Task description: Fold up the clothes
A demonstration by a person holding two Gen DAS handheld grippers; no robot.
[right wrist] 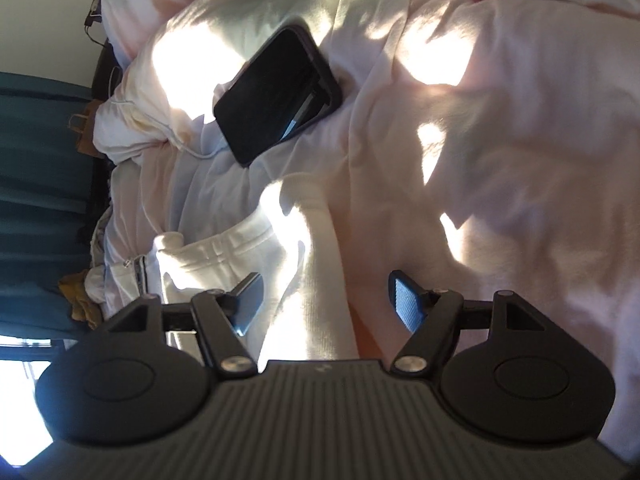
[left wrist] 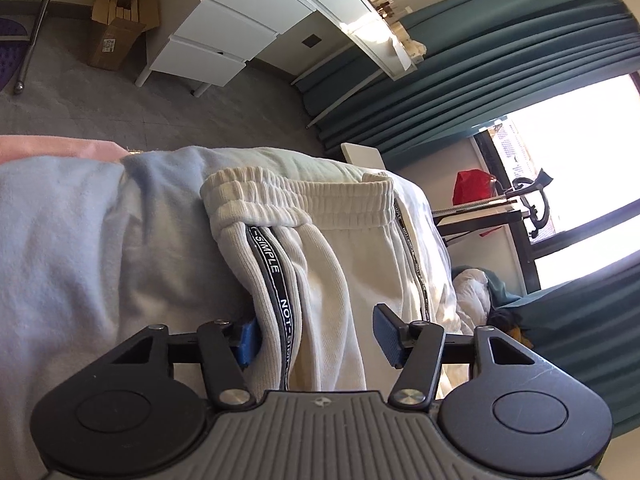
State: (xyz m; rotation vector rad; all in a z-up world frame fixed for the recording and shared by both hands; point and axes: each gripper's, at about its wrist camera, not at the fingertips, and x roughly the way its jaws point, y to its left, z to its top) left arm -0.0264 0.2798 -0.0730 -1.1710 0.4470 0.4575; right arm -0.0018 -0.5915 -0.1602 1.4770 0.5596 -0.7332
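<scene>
A bedroom with grey carpet, a white drawer unit [left wrist: 218,40], a cardboard box [left wrist: 120,24] against the wall and teal curtains [left wrist: 480,68] beside a bright window. The bed carries a pale blue sheet [left wrist: 80,240] in the left wrist view and a pink cover [right wrist: 520,140] in the right wrist view, dappled with sunlight.

The cream sweatpants [left wrist: 320,248] lie on the bed, elastic waistband away from the left camera, with a black side stripe lettered "NOT-SIMPLE" [left wrist: 276,276] running toward it. The left claw [left wrist: 316,334] is spread wide, its blue pads on either side of a bunched fold of the pants; the left pad is tucked against the fabric's edge, the right pad stands free.

The right claw [right wrist: 326,300] is also released, straddling a ridge of the cream fabric [right wrist: 312,280] without clamping it. Beyond it a black smartphone [right wrist: 276,92] rests screen up on the rumpled bedding, well apart from the claw.
</scene>
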